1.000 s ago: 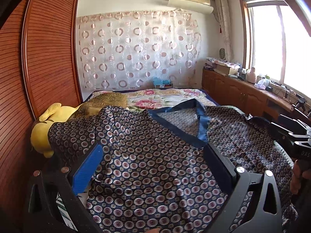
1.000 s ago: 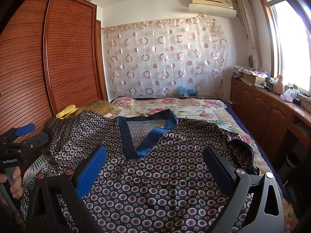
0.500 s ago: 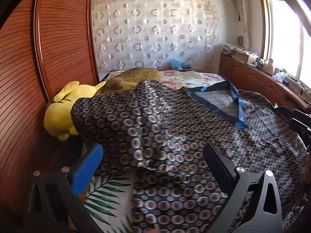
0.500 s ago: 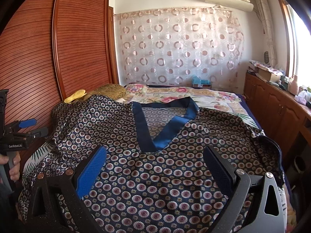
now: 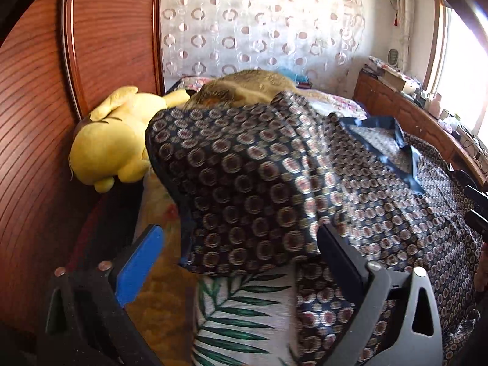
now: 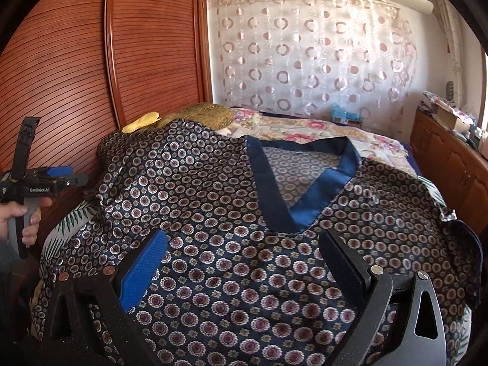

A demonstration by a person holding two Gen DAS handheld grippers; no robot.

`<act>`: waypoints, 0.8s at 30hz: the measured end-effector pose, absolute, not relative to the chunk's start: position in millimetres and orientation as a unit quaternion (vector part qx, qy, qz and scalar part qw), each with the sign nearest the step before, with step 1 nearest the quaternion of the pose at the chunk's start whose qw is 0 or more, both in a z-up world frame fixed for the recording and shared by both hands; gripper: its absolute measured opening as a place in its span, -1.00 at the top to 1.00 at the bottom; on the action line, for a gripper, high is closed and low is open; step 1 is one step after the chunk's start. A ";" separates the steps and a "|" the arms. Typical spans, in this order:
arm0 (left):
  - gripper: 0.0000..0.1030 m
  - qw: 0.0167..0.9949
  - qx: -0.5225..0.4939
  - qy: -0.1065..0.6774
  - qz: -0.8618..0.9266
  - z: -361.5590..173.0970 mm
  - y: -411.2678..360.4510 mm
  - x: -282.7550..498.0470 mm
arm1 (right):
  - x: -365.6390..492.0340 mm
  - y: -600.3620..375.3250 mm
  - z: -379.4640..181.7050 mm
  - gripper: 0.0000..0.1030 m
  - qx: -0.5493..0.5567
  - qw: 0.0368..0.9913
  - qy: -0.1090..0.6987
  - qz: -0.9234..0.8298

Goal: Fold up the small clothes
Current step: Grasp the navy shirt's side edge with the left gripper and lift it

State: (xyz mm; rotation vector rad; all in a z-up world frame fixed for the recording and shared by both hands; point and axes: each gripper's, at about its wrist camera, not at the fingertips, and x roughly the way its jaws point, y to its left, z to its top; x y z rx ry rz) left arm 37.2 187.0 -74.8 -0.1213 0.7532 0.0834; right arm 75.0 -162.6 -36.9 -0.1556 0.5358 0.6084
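Note:
A dark navy top with a circle print and a blue V-neck band [image 6: 317, 183] lies spread face up on the bed [image 6: 305, 128]. Its left sleeve [image 5: 244, 183] is bunched and raised at the bed's left edge. My left gripper [image 5: 241, 244] is open and empty, just in front of that sleeve. It also shows in the right wrist view [image 6: 65, 177], held at the bed's left side. My right gripper [image 6: 244, 250] is open and empty, hovering over the top's chest below the neckline.
A yellow plush toy [image 5: 113, 140] and a brown pillow [image 5: 253, 85] lie at the bed's left by the wooden wardrobe [image 5: 106, 45]. A leaf-print sheet [image 5: 241, 311] shows under the sleeve. Wooden cabinets [image 6: 451, 164] run along the right under the window.
My left gripper has swung left toward the bed's left edge and closer to the bunched sleeve. My right gripper has shifted left and lowered over the top. Both stay open.

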 end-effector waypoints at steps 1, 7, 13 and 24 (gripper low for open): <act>-0.85 0.924 -0.060 0.374 0.040 -77.9 191.9 39.9 | 76.2 -160.8 -38.4 -0.94 -0.078 0.914 0.264 0.299; -0.56 0.906 -0.095 0.412 0.021 -98.4 210.4 55.1 | 80.9 -146.1 -44.8 -0.94 -0.099 0.902 0.279 0.315; -0.33 0.886 -0.136 0.442 0.026 -117.1 228.5 67.2 | 86.9 -137.2 -46.1 -0.94 -0.107 0.896 0.285 0.322; 0.33 0.886 -0.167 0.433 -0.009 -120.7 232.7 58.5 | 95.8 -117.5 -54.3 -0.94 -0.112 0.875 0.310 0.356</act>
